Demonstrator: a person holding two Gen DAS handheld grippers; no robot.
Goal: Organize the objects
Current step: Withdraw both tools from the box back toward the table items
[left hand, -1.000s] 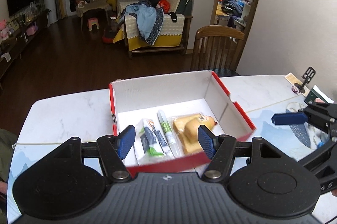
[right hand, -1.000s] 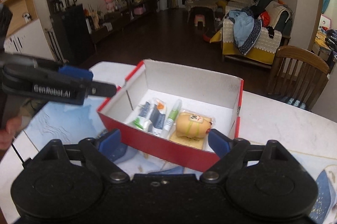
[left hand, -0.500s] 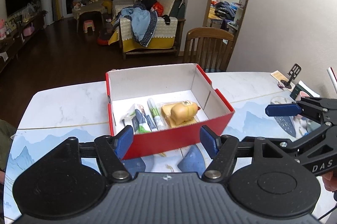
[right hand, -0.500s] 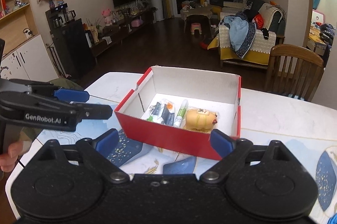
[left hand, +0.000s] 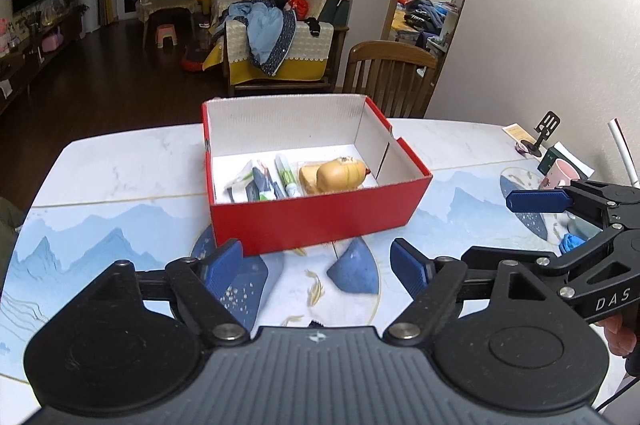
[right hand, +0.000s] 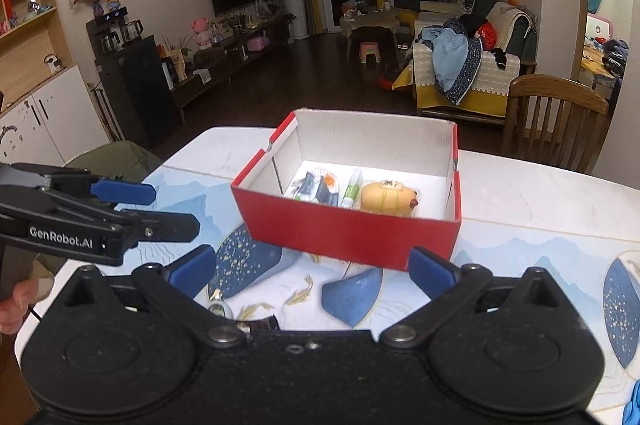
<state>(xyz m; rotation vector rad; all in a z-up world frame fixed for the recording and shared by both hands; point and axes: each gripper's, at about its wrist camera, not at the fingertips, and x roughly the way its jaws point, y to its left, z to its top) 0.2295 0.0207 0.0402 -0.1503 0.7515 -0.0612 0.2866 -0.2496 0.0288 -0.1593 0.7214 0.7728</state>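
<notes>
An open red box (left hand: 316,221) with white inner walls stands on the table, also in the right wrist view (right hand: 348,233). Inside lie a yellow wrapped bun-like item (left hand: 340,175) (right hand: 390,199), a green-and-white tube (left hand: 286,175) (right hand: 352,189) and some sachets (left hand: 256,183) (right hand: 316,185). My left gripper (left hand: 316,265) (right hand: 160,211) hovers just short of the box's front wall, its jaws opening with nothing between them. My right gripper (right hand: 312,271) (left hand: 516,229) is beside it on the right, jaws also opening and empty.
The table (left hand: 120,225) has a blue mountain print. A pink mug (left hand: 560,173), a black phone stand (left hand: 540,137) and a blue object (left hand: 572,243) sit at its right side. A wooden chair (left hand: 390,77) stands behind the table. A small glass item (right hand: 220,305) lies under my right gripper.
Both grippers have drawn back from the red box, which now looks smaller and farther off. Both pairs of jaws stand wider apart than before.
</notes>
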